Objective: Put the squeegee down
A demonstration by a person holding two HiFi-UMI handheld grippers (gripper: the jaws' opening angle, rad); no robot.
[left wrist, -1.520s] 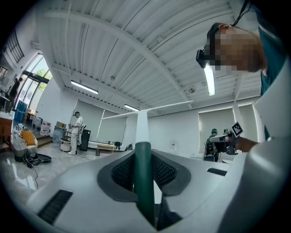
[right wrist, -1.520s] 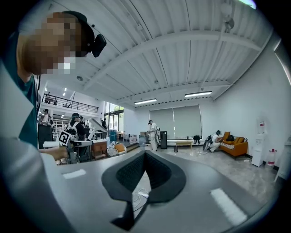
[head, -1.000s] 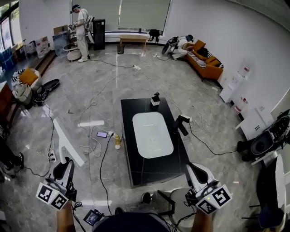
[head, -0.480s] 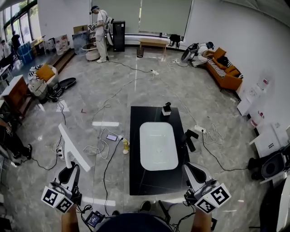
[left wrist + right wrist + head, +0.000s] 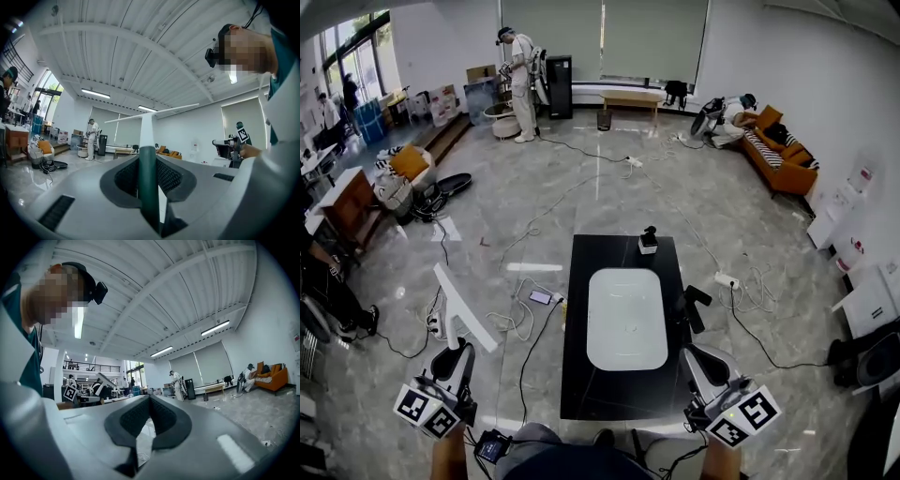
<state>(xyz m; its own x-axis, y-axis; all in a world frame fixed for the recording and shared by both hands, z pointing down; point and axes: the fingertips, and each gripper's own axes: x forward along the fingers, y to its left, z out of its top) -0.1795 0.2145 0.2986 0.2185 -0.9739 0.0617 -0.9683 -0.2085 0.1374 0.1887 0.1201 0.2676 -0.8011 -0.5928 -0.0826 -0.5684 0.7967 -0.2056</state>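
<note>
In the head view, the squeegee (image 5: pixel 464 307) is being held in the left claw (image 5: pixel 457 354), over the floor to the left of the black bench (image 5: pixel 577 375) and apart from it. The right claw (image 5: pixel 697 358) is being held at the bench's near right corner.

In the left gripper view, the squeegee's dark green handle (image 5: pixel 148 183) is being clamped between the pads, with the white blade (image 5: pixel 154 111) crosswise above.

In the right gripper view, the right claw (image 5: pixel 148 399) is being held closed, tips together, with nothing gripped.
</note>
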